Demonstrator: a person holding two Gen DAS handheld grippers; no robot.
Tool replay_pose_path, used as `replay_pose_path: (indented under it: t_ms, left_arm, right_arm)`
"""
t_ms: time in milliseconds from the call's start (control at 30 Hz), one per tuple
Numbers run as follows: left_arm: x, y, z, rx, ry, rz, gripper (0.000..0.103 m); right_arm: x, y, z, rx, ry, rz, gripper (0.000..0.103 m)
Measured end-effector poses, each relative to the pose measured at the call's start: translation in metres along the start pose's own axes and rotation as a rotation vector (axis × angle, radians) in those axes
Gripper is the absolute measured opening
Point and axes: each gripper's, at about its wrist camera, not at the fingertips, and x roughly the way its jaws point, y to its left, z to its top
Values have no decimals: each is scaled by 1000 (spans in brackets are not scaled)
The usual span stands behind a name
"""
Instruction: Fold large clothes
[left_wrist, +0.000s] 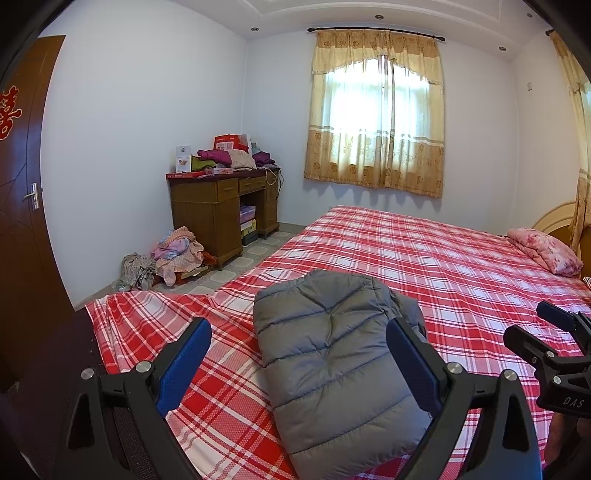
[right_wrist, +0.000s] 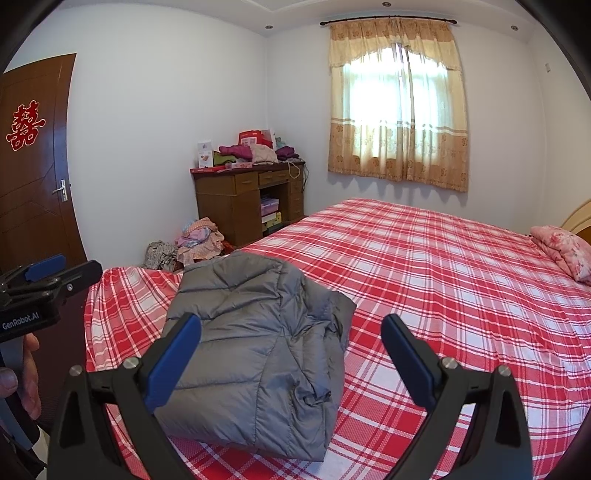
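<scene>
**Jacket folded on bed, both hand-held grippers clear of it**

The grey puffer jacket (left_wrist: 332, 362) lies on the bed (left_wrist: 461, 266), near the foot-end corner, folded into a compact, roughly rectangular bundle. Quilted panel faces up. In the right wrist view a looser flap and some crumpled fabric show along its right edge, so the fold is less tidy on that side. Judgement: the fold looks essentially complete; the right edge may want tucking or smoothing.

The left hand-held gripper (left_wrist: 299, 365) hangs above the bundle with its jaws wide apart, blue pads framing the jacket, holding nothing. The right hand-held gripper (right_wrist: 291, 362) is likewise spread wide and empty, with the jacket under its left finger and bare plaid sheet under its right. Neither appears to touch the fabric. Judgement: wide jaws and a raised position fit a release or an inspection pause, not a grasp.

Each gripper shows at the edge of the other's view, so the two sit side by side at the same corner of the bed.

Surroundings: a pink pillow (left_wrist: 546, 251) at the far end of the bed, well apart from the jacket. A wooden desk (left_wrist: 221, 206) stands against the far wall, and a clothes pile (left_wrist: 177, 251) lies on the floor beside it.
</scene>
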Motion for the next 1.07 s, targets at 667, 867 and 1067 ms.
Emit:
replay_pose_path:
  t_ms: [667, 867, 1067]
  left_arm:
    - [4, 0, 0, -24, 13, 9, 96]
    - [7, 1, -4, -20, 17, -15, 96]
    - [4, 0, -6, 5, -13, -9, 96]
  right_arm:
    - [-2, -2, 3, -15, -14, 5, 100]
    - [0, 0, 2, -17, -10, 9, 100]
    - [0, -2, -1, -17, -5, 12, 100]
